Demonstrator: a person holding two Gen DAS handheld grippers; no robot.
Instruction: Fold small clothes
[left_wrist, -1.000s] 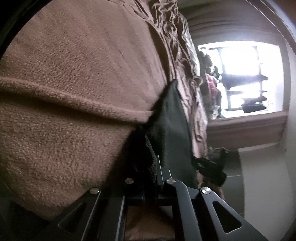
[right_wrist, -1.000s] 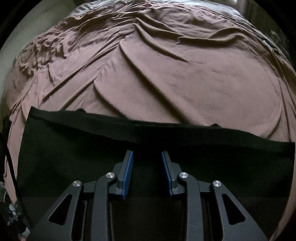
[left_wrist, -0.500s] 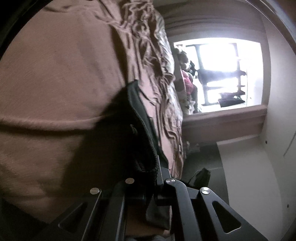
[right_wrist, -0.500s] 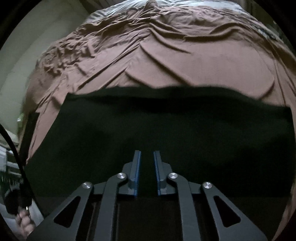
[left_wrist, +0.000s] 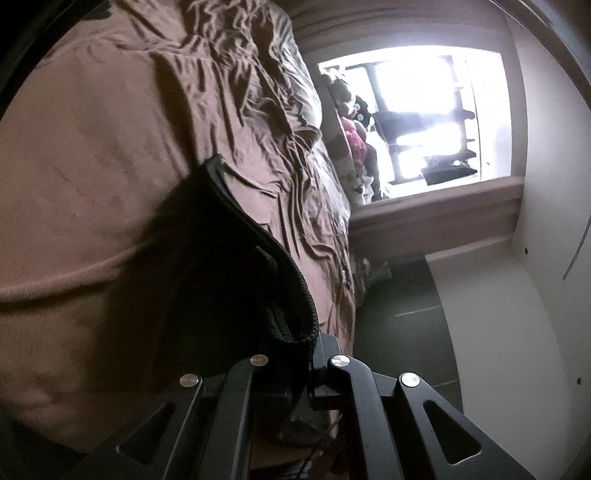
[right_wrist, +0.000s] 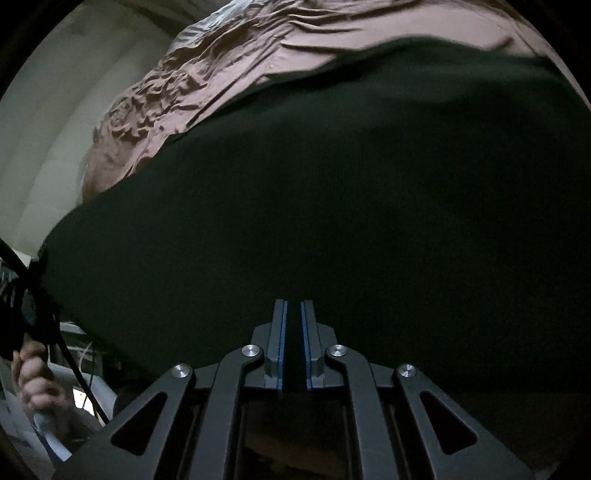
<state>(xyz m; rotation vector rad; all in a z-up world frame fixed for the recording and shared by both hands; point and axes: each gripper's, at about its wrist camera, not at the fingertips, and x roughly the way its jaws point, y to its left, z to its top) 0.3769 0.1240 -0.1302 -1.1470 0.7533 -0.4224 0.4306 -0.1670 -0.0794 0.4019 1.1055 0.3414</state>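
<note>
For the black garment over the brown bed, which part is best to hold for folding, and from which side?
Grip the black garment at its thick ribbed hem, near the corners, coming edge-on from the bed's near side. The hem is a firm band, and the cloth hangs flat from it. The left gripper pinches it there; the right gripper is nearly shut on the lower edge.

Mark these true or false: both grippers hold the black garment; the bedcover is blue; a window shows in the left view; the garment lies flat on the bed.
1. Both the left gripper and the right gripper hold the black garment: true.
2. The bedcover is blue: false, it is brown.
3. A window shows in the left view: true.
4. The garment lies flat: false, it is lifted.
</note>
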